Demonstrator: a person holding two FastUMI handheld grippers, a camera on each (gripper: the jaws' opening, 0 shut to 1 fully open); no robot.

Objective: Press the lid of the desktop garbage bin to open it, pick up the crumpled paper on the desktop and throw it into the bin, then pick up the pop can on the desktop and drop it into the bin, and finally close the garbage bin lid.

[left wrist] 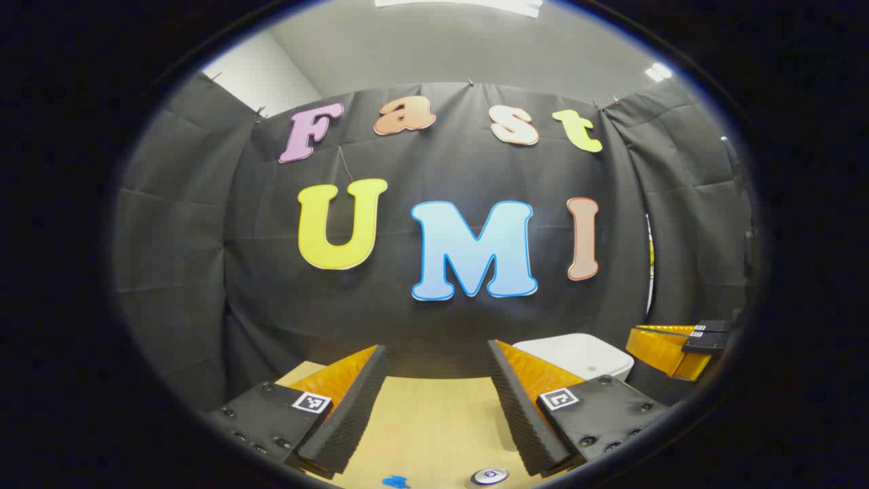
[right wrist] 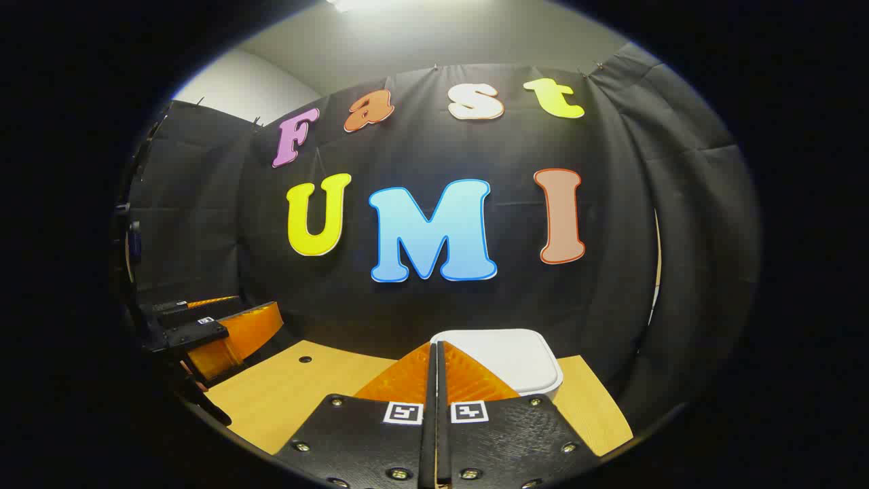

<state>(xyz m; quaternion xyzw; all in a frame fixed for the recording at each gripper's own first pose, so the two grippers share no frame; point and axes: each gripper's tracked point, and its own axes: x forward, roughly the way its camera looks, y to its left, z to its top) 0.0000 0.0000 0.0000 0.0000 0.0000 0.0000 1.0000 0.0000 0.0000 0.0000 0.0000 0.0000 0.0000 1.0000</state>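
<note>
Black creased cloth hangs as the booth's back and side walls, pinned along the top under a pale ceiling. Below it, one table (left wrist: 434, 421) of smooth light wood grain, with one small round hole in its top in the right gripper view.

Left hand-held gripper (left wrist: 438, 397): two fingers spread wide apart, nothing between them, ridged sawtooth pads facing each other, ribbed backs, flat matte plates with screw heads, one square printed marker on each.

Right hand-held gripper (right wrist: 434, 380): two fingers pressed together, a thin seam between them, nothing pinched. Same ribbed backs, plates and two markers. It points at the bin.

One garbage bin (right wrist: 506, 360), smooth white plastic, rounded-rectangle lid lying flat and shut, standing at the far side of the table near the cloth, just beyond the right fingertips. In the left gripper view the same bin (left wrist: 580, 354) sits right of the left gripper's right-hand finger.

One pop can (left wrist: 489, 476), round metal top seen at the bottom edge, on the table below the spread fingers.

One small blue scrap (left wrist: 396, 482) left of the can, shape too cut off to tell
</note>
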